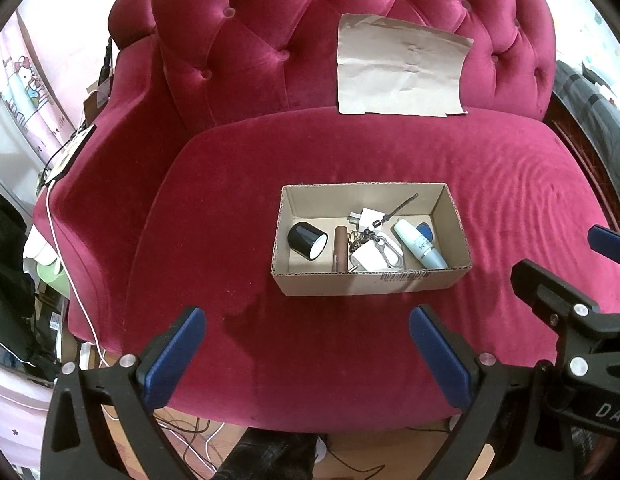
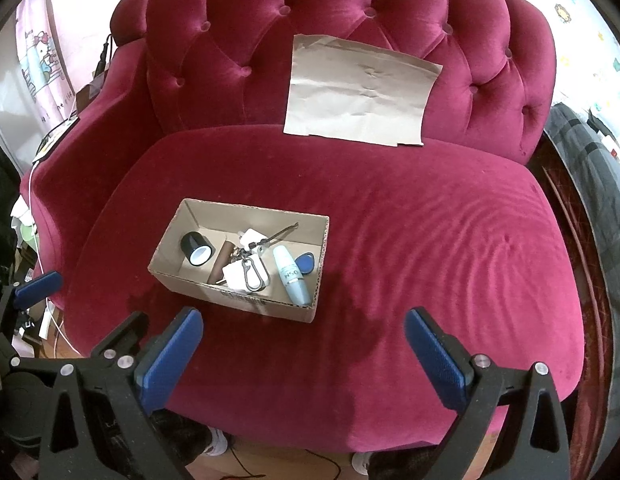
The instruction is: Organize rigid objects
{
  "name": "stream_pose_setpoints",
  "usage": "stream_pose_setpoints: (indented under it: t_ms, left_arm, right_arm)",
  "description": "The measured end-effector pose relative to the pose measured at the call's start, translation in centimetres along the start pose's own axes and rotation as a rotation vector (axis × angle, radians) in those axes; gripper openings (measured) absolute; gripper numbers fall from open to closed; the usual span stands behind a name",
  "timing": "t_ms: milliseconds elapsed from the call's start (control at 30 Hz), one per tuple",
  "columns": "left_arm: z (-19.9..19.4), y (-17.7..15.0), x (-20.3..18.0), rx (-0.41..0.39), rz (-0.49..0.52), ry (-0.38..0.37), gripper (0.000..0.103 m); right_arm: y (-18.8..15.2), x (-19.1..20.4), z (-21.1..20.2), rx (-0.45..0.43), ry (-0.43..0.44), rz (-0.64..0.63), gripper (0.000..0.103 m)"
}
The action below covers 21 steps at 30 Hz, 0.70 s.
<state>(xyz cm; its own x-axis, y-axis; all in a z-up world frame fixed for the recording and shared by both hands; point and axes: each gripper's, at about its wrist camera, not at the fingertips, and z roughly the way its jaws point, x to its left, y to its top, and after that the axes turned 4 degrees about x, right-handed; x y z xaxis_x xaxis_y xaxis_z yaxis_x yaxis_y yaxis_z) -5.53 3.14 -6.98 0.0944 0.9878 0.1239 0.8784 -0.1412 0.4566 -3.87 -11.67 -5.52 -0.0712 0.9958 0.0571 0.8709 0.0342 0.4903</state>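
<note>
A small cardboard box (image 1: 414,282) (image 2: 169,278) sits on the crimson velvet seat. Inside lie a black tape roll (image 1: 306,240) (image 2: 196,249), a brown tube (image 1: 341,249) (image 2: 221,263), white plug adapters (image 1: 368,258) (image 2: 233,274), a carabiner with keys (image 1: 388,252) (image 2: 253,276), a pale blue bottle (image 1: 420,243) (image 2: 291,276) and a blue fob (image 2: 305,263). My left gripper (image 1: 307,354) hovers open in front of the box, nothing between its fingers. My right gripper (image 2: 303,356) is open too, just right of the left one and nearer the seat's front edge.
A creased brown paper sheet (image 1: 398,66) (image 2: 358,92) leans on the tufted backrest. White cables (image 1: 69,272) and clutter lie on the floor left of the chair. Grey bedding (image 2: 590,184) is at the right. The seat cushion (image 2: 450,248) right of the box is bare.
</note>
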Motion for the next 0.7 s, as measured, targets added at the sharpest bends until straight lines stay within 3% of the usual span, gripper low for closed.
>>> stream_pose_setpoints:
  t_ms: [700]
  left_arm:
    - [-0.36,-0.04,0.27,-0.004,-0.008,0.007,0.103]
  right_arm:
    - [0.17,0.52,-0.39,-0.014,-0.010,-0.003,0.103]
